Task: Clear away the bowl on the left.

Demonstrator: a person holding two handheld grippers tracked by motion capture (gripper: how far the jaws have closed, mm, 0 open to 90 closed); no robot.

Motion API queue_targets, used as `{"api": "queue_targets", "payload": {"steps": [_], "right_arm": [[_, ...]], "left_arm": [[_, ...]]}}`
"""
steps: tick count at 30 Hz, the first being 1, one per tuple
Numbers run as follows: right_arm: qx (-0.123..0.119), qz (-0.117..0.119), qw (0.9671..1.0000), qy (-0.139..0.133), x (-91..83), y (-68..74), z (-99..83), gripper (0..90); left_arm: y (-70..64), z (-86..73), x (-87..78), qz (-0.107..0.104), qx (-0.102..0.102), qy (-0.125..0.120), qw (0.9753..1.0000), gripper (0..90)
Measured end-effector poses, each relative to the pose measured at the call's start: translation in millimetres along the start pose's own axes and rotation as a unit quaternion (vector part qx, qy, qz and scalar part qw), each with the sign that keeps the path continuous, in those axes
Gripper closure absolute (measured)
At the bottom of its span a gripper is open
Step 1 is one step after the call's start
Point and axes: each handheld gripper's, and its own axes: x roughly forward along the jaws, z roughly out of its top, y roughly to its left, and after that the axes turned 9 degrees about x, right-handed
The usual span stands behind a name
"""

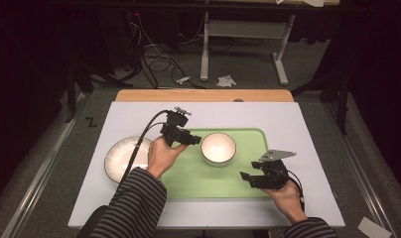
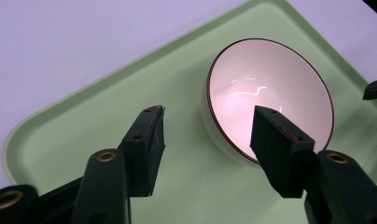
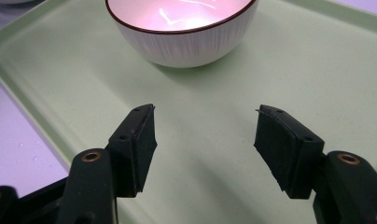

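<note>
A white ribbed bowl with a dark rim stands upright and empty on a pale green tray. My left gripper hovers just left of the bowl, open, its jaws straddling the bowl's near rim in the left gripper view. My right gripper is open over the tray's right front part, pointing at the bowl with bare tray between its jaws. Neither holds anything.
A white ribbed plate lies on the white table left of the tray, partly behind my left hand. The table's wooden far edge borders the floor, where cables and a desk frame stand.
</note>
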Motion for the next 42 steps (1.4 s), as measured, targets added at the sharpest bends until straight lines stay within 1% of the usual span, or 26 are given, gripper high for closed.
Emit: {"api": "queue_targets", "payload": {"steps": [3,4,7,9,12,14,17,18,20,21,23,26,29,30,33,34,35,36,38,40,41,42], "right_arm": [[-0.002,0.001,1.0000,0.002,1.7,-0.9,0.4,39.9],[0.000,0.001,1.0000,0.009,4.0,-0.7,0.5,39.8],[-0.002,0.000,0.9999,0.011,4.0,0.5,0.8,39.8],[-0.003,0.000,1.0000,0.009,4.1,0.3,0.8,39.8],[-0.001,-0.001,1.0000,0.004,2.2,0.4,0.5,39.8],[-0.002,0.000,1.0000,0.006,3.1,-0.7,0.5,39.8],[0.001,0.000,1.0000,0.007,4.1,-0.9,0.6,39.8],[-0.002,0.000,1.0000,0.006,3.8,-0.7,0.9,39.8],[-0.002,0.000,1.0000,0.007,3.7,-0.4,0.7,39.7],[-0.003,-0.001,1.0000,0.006,3.6,-0.5,0.8,39.8],[-0.003,-0.001,1.0000,0.005,3.1,-0.4,0.9,39.8],[0.001,0.001,1.0000,0.007,4.1,-0.5,0.8,39.8],[0.001,0.000,1.0000,0.010,4.6,-0.6,0.9,39.8],[0.002,0.000,0.9999,0.010,4.8,-0.6,1.0,39.8],[-0.002,0.000,0.9999,0.010,5.4,-1.0,1.3,39.8],[-0.002,-0.001,1.0000,0.009,5.3,-0.7,1.2,39.8],[0.001,-0.001,1.0000,0.009,4.2,0.0,1.3,39.8],[0.001,-0.001,1.0000,0.009,4.2,0.0,1.3,39.8],[0.002,-0.002,1.0000,0.009,4.0,-0.7,1.4,39.8],[0.001,0.000,1.0000,0.006,4.4,-1.9,1.3,39.7],[0.004,0.000,1.0000,0.007,4.1,-1.3,1.5,39.8],[0.002,-0.001,1.0000,0.008,4.3,-1.2,1.6,39.8]], "left_arm": [[0.6,-1.2,-2.9,0.006,0.001,-0.001,1.0000,44.6],[1.2,-1.6,-4.8,0.009,0.004,0.002,1.0000,44.4],[2.0,-3.3,-11.2,0.014,0.007,0.002,0.9999,44.5],[1.2,-3.6,-12.3,0.016,0.008,0.001,0.9998,44.5],[-2.0,-5.1,-19.3,0.020,0.017,-0.003,0.9997,45.0],[-3.0,-5.4,-21.9,0.021,0.021,-0.004,0.9996,45.2],[-2.9,-5.9,-24.4,0.022,0.021,-0.004,0.9995,45.2],[-3.8,-7.2,-26.9,0.032,0.027,-0.005,0.9991,45.2],[-6.5,-9.0,-30.2,0.049,0.042,-0.008,0.9979,46.5],[-7.1,-9.6,-31.7,0.053,0.046,-0.008,0.9975,46.8],[-7.4,-12.3,-33.7,0.053,0.044,-0.018,0.9975,47.4],[-5.3,-16.0,-34.1,0.054,0.040,-0.018,0.9976,49.0],[-0.3,-21.8,-35.8,0.059,0.031,-0.021,0.9975,49.2],[1.2,-24.1,-39.4,0.056,0.027,-0.024,0.9978,49.1],[1.7,-25.2,-44.1,0.056,0.030,-0.025,0.9976,48.8],[2.1,-26.1,-47.8,0.056,0.027,-0.028,0.9976,48.8],[2.7,-28.2,-53.5,0.056,0.023,-0.037,0.9975,48.7],[2.7,-28.2,-53.5,0.056,0.023,-0.037,0.9975,48.7],[2.7,-31.3,-58.1,0.050,0.016,-0.049,0.9974,48.7],[3.9,-36.8,-62.8,0.056,0.019,-0.050,0.9970,48.6],[4.1,-38.0,-63.3,0.057,0.021,-0.047,0.9970,48.6],[4.2,-38.7,-63.9,0.055,0.023,-0.044,0.9973,48.7]]}}
